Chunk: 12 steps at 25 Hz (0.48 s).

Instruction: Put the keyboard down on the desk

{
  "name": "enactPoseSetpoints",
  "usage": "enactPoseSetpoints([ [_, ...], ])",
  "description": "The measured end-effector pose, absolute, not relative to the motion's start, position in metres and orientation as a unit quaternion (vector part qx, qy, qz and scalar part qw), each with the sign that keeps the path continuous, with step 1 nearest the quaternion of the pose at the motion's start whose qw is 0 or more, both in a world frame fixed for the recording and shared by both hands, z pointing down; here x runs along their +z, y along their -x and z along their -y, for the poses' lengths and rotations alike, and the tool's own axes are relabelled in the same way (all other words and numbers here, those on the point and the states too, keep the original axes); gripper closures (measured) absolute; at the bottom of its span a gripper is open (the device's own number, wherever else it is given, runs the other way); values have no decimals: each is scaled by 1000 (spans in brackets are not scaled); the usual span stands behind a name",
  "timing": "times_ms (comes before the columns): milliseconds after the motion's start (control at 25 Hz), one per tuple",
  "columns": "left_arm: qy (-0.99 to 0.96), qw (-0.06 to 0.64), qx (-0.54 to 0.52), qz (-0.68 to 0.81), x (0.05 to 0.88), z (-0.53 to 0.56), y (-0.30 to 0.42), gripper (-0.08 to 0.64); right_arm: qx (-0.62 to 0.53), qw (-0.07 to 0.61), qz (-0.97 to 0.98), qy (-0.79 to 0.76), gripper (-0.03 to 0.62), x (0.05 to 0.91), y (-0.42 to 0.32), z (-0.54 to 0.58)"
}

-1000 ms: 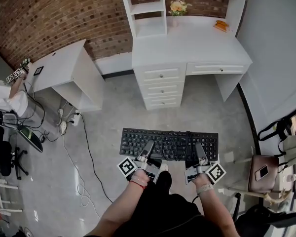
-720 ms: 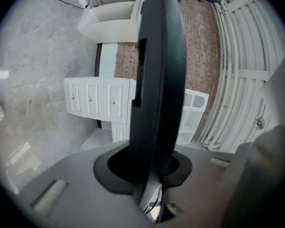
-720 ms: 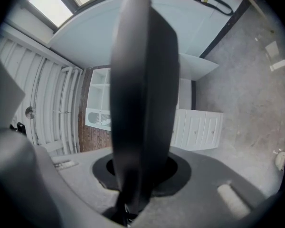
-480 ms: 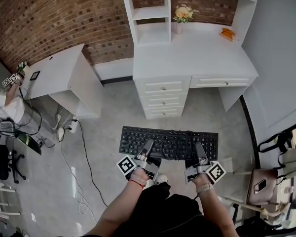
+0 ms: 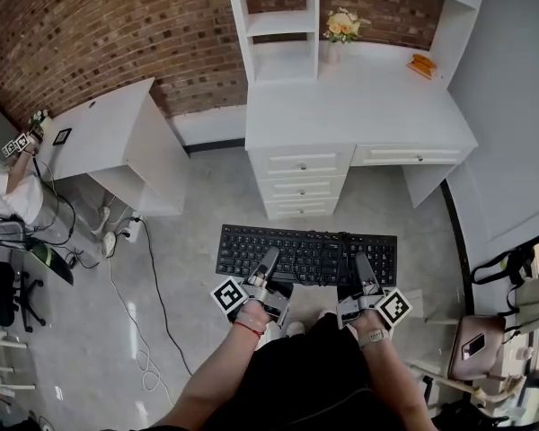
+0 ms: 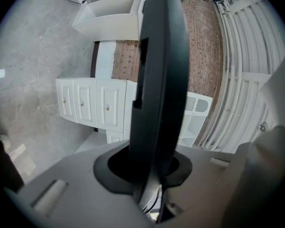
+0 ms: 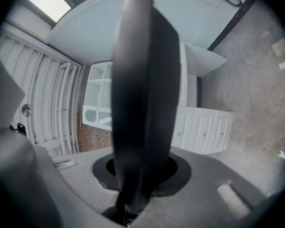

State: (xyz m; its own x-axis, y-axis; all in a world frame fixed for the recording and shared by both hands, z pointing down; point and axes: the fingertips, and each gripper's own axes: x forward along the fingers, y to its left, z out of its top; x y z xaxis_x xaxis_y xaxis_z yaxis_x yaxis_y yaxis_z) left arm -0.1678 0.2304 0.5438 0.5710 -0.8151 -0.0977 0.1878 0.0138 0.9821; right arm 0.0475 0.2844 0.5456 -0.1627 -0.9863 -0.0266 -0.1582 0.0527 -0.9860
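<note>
A black keyboard (image 5: 305, 256) hangs level in the air over the grey floor, held from its near edge by both grippers. My left gripper (image 5: 268, 268) is shut on its left half, and my right gripper (image 5: 363, 272) is shut on its right half. In the left gripper view the keyboard (image 6: 159, 75) shows edge-on as a dark slab between the jaws; the right gripper view shows the keyboard (image 7: 142, 103) the same way. The white desk (image 5: 359, 106) with drawers and a hutch stands ahead against the brick wall, its top bare in the middle.
A flower vase (image 5: 341, 27) and an orange object (image 5: 422, 64) sit at the back of the desk. A smaller white table (image 5: 99, 124) stands to the left, with cables (image 5: 153, 268) on the floor. A chair with a bag (image 5: 472, 348) is at the right.
The desk has come nearer and lower in the head view as I carry the keyboard toward it. Both grips on the keyboard are unchanged.
</note>
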Motion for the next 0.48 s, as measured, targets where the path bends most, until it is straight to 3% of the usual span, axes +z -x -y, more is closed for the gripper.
enactPoseSetpoints([
  [480,-576,668,-382,274,554,-186,152,479,-502,425,-576,486,517,560,-62,-237],
])
